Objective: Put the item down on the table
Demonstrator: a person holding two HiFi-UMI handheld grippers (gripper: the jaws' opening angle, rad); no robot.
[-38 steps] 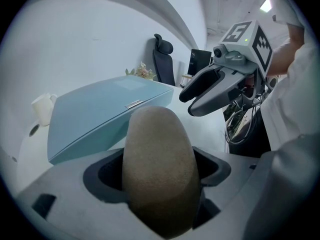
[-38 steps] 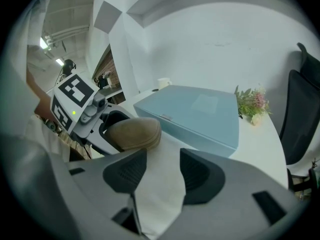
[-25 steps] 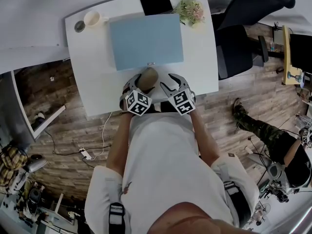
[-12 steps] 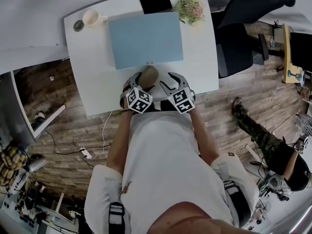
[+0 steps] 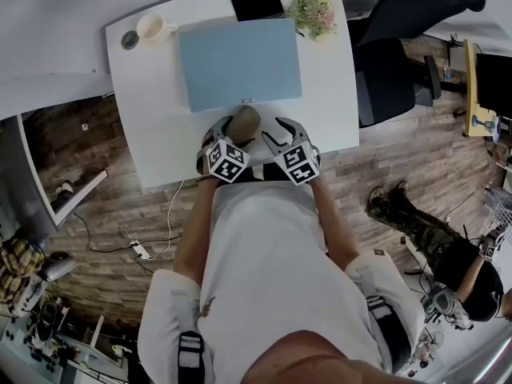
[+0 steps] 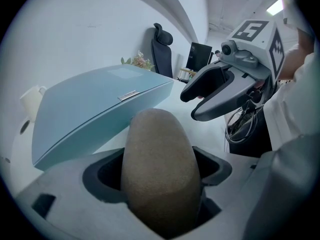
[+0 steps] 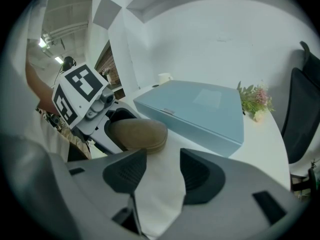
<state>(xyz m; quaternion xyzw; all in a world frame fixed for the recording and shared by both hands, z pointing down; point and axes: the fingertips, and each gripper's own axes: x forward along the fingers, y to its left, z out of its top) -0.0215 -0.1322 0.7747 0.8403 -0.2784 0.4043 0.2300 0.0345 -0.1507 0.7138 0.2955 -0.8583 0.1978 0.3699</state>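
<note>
Seen from above, a person in a white shirt stands at the near edge of a white table (image 5: 152, 134), holding a gripper in each hand; the left gripper (image 5: 230, 138) and right gripper (image 5: 282, 134) sit side by side just over that edge, each carrying a cube of black-and-white square markers. The left gripper's jaws are clamped on a brown item (image 6: 160, 169), rounded and oval with a matte, grainy surface; it sticks out forward between the jaws towards a large flat pale-blue box (image 6: 95, 109). In the right gripper view the item (image 7: 139, 134) lies low over the table just short of the box (image 7: 200, 109); whether it touches the surface cannot be told. The right gripper's jaws stand apart with only bare table between them; the gripper is just beside the item, not touching it.

The box (image 5: 240, 62) fills the middle of the table; behind it lie a black pad (image 5: 254, 0) and a small bunch of flowers (image 5: 314, 14); a white mug (image 5: 152, 29) stands at the far left corner. A dark office chair (image 5: 400, 46) stands to the right on the wooden floor; another person (image 5: 448, 254) is low down at the lower right.
</note>
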